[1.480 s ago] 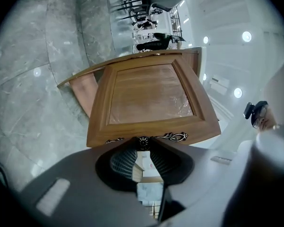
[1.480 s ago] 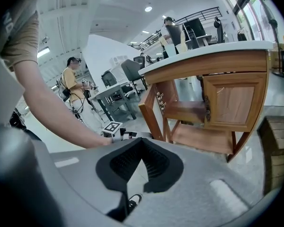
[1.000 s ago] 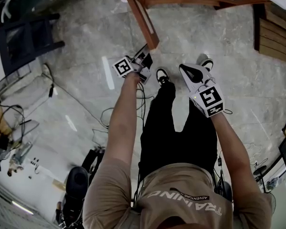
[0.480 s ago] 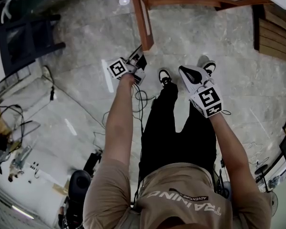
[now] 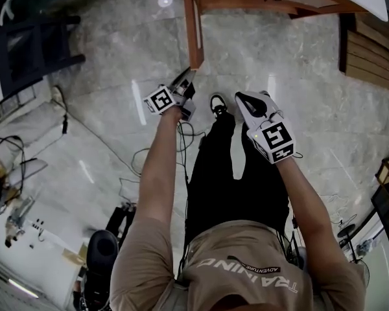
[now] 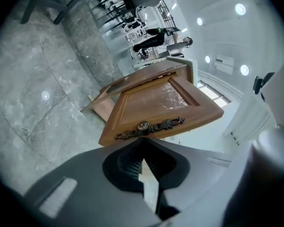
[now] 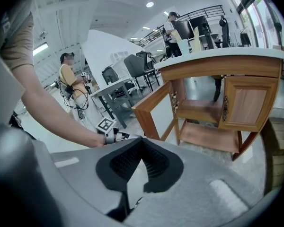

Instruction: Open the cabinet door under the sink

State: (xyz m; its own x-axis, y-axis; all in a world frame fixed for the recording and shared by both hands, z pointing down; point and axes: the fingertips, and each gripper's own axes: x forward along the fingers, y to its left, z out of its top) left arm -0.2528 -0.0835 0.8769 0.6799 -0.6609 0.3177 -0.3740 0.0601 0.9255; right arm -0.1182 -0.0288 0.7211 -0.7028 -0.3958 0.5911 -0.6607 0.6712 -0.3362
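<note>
— While the left gripper [image 6: 143,140] pointed at the brown wooden cabinet door [image 6: 156,103], where did that door stand?

— It stood swung wide out from the brown wooden sink cabinet [image 7: 213,112], seen edge-on in the head view above the grey marble floor [image 5: 104,76]. The opening beside it showed a wooden shelf [image 7: 199,109] inside.

— And that gripper's jaws?

— They had just been closing and met tip to tip, with nothing between them. The dark ornate metal handle [image 6: 150,126] on the door's face lay just beyond the tips (whether they touched it, I could not tell).

— What of the right gripper [image 7: 142,140]?

— Its jaws were together too, and empty. It hung apart from the door, with the person's black trouser leg [image 5: 227,173] between the two grippers in the head view, and it faced the cabinet.

— Was anything on the cabinet closed?

— Yes: a second brown wooden door [image 7: 248,103], at the cabinet's right side, sat shut under the white tabletop [image 7: 227,55]. The person's bare left forearm [image 7: 47,112] crossed the left part of the right gripper view, ending at the left gripper's marker cube.
</note>
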